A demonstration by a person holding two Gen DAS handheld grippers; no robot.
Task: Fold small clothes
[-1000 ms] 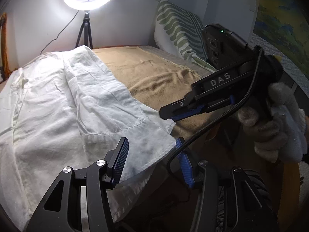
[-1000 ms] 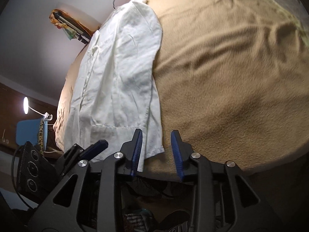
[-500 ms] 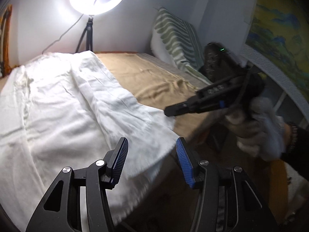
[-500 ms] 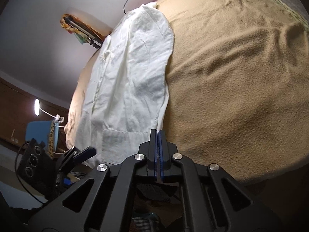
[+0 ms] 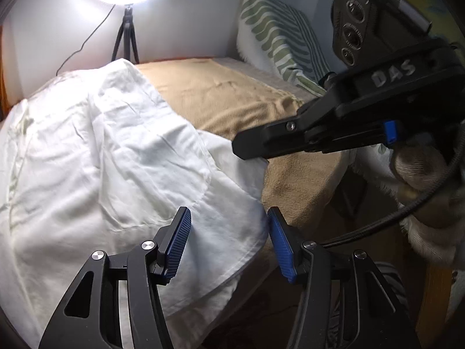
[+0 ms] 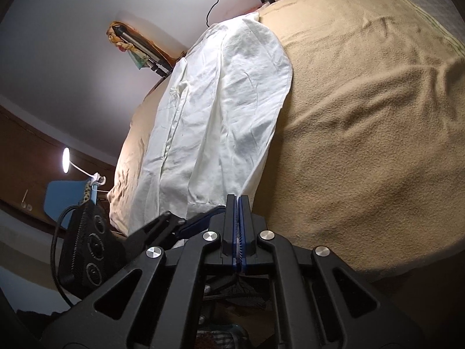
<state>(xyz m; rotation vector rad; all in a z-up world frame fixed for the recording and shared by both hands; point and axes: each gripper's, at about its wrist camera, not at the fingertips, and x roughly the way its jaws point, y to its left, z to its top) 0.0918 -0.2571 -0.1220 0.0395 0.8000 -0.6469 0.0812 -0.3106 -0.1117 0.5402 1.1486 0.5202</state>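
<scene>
Over the white shirt (image 5: 122, 157), the right tool (image 5: 250, 145) pinches its edge, angled downward.

A white, wrinkled cotton garment (image 6: 221, 107) lies stretched along the left side of a tan fleece blanket (image 6: 363, 122) as the right gripper (image 6: 239, 203), blue-padded jaws pressed together, meets its near hem, with the left gripper (image 6: 171, 226) just beside it.
</scene>
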